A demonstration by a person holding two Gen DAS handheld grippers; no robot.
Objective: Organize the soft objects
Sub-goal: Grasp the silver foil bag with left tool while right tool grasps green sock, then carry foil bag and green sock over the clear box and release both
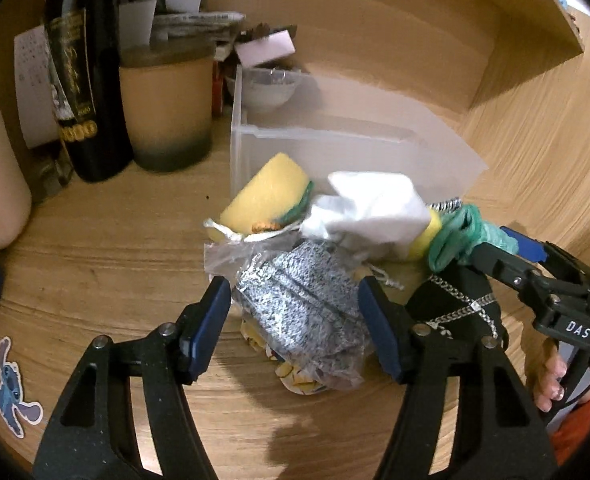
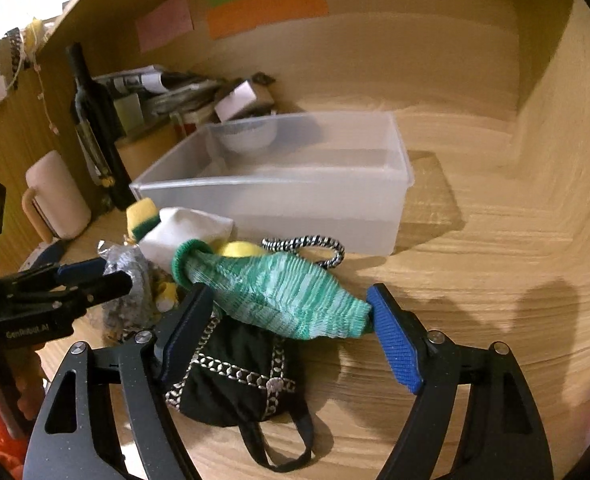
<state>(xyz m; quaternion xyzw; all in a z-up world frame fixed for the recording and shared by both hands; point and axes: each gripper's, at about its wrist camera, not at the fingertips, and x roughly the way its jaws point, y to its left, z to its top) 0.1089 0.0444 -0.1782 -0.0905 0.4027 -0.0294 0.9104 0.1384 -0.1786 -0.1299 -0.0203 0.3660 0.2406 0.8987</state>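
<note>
A pile of soft things lies in front of a clear plastic bin [image 2: 399, 184] [image 1: 239, 140]. My left gripper [image 1: 295, 312] is open, its pads on either side of a grey knit item in a clear bag [image 1: 299, 304], not closed on it. My right gripper [image 2: 291, 320] is open around a green knit sock [image 2: 279, 292]; the sock spans the gap and touches both pads. In the left wrist view that gripper [image 1: 495, 248] is at the sock [image 1: 459, 236]. A black pouch with a chain [image 2: 235, 376], a white cloth [image 1: 371, 208] and a yellow sponge [image 1: 267, 192] lie in the pile.
A dark bottle [image 1: 83, 72], a tan jar [image 1: 167, 108], a white mug [image 2: 55, 196] and stacked papers [image 2: 155, 84] stand at the left and back. A white bowl [image 2: 247, 136] sits behind the bin. A black-and-white cord [image 2: 307, 246] lies by the bin. Wooden walls enclose the shelf.
</note>
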